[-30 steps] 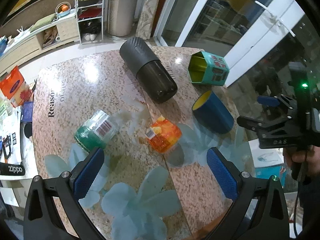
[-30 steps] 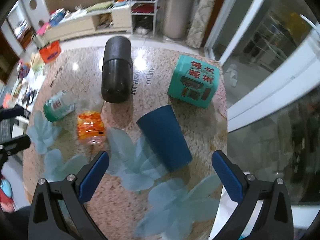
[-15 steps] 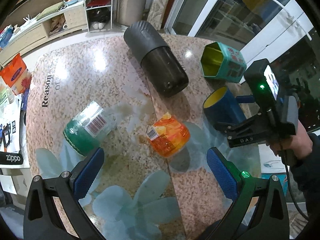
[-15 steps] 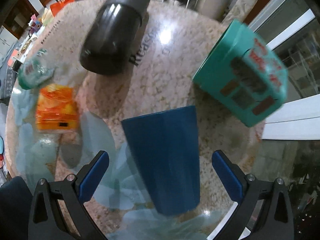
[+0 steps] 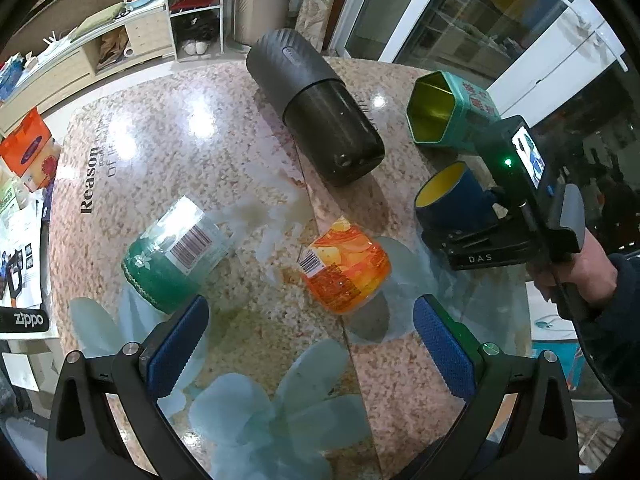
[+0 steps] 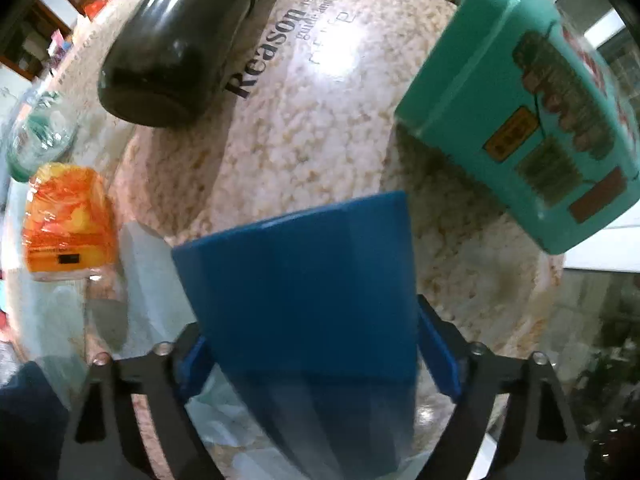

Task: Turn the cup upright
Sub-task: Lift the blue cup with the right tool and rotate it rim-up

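Observation:
A blue cup with a yellow inside lies on its side on the speckled stone table. My right gripper straddles its body, one blue pad on each side, and is closed on it. In the left wrist view the right gripper sits at the cup's base end, at the table's right edge. My left gripper is open and empty above the near part of the table, with an orange jar lying ahead of it.
A black cylinder lies at the back. A teal hexagonal tin lies open just behind the cup. A clear jar with a green lid lies at the left. The table edge is close on the right.
My right gripper has moved in over the blue cup and closed its pads around it. The left gripper has shifted slightly closer to the table.

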Demonstrator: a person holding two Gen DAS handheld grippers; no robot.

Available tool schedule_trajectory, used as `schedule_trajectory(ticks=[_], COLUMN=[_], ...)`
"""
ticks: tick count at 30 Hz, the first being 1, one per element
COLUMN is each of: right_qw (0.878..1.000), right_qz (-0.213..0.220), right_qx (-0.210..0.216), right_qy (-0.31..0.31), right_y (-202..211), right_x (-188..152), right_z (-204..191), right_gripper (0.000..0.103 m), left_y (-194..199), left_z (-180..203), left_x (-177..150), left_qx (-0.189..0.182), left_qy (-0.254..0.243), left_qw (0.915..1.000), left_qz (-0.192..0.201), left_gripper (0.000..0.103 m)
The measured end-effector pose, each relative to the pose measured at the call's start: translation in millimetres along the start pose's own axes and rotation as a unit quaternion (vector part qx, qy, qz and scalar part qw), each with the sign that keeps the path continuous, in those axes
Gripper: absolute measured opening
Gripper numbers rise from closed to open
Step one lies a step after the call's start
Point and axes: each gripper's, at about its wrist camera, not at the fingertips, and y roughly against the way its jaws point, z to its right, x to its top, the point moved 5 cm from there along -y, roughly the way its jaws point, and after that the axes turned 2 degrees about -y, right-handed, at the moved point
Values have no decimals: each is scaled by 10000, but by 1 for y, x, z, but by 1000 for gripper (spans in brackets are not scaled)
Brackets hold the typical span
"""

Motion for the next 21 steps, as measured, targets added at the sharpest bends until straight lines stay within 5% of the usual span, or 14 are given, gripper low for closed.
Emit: schedule_trajectory(ticks=[3, 8, 13, 21], right_qw=[10000, 9999, 9983, 9935], right_qz=[15, -36, 20, 255], right_qx=[6, -83, 279, 644], right_qy=[-30, -116, -509, -899], right_y=[3, 10, 45, 104], right_x=[-2, -11, -28, -57], right_z=[5, 10, 9, -38], right_gripper=[72, 70, 69, 68], left_y=[3, 14, 17, 27], left_z=[1, 1, -5, -20], left_x=[2, 2, -10, -36], left_qx=[-63, -99, -133, -260], left_qy=[-1, -19, -112, -88], left_qw=[10000, 9999, 9998, 9994], left_qz=[22, 130, 134, 219], left_gripper=[103, 103, 103, 103])
